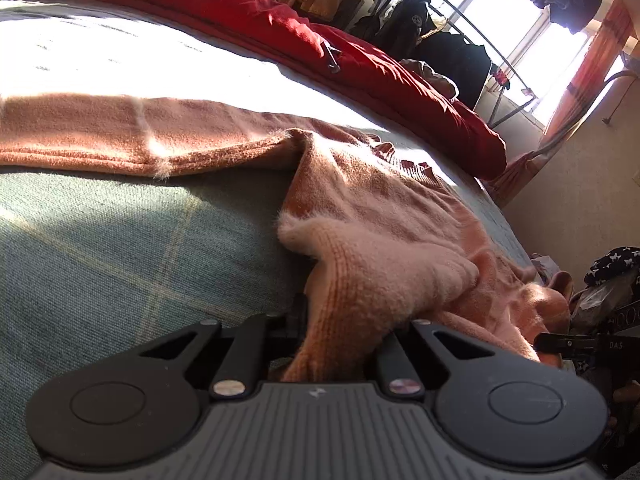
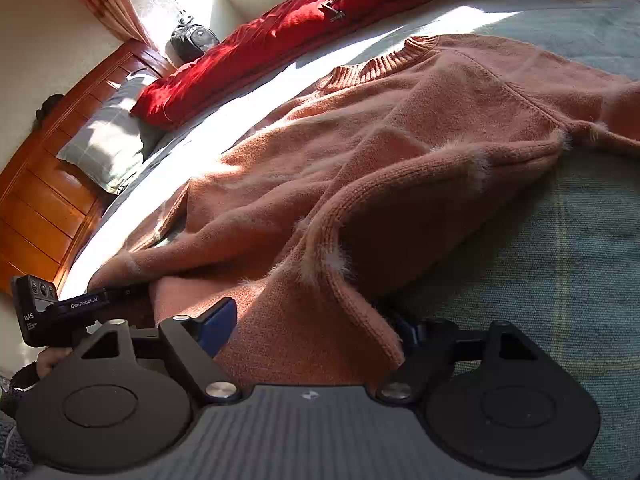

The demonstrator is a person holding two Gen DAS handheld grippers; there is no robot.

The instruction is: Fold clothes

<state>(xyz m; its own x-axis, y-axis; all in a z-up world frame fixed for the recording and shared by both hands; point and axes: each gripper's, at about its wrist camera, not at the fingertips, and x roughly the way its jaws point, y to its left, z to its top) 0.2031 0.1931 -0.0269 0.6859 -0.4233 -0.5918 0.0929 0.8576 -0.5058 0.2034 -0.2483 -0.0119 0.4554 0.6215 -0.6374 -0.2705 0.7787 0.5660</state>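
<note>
A fuzzy salmon-orange knit sweater (image 2: 400, 128) lies spread on the green plaid bedcover (image 2: 560, 260), its ribbed collar toward the far side. My right gripper (image 2: 316, 332) is shut on the sweater's near hem; cloth hides the fingertips. My left gripper (image 1: 340, 340) is shut on another part of the sweater's edge (image 1: 380, 264), which bunches up between its fingers. The left gripper also shows at the left edge of the right wrist view (image 2: 80, 304), reaching under the sweater's hem.
A red duvet (image 1: 280, 28) lies along the far side of the bed. A grey pillow (image 2: 108, 136) leans on the wooden headboard (image 2: 48, 184). A clothes rack with dark garments (image 1: 440, 40) stands by the window. Clutter (image 1: 608, 280) sits on the floor.
</note>
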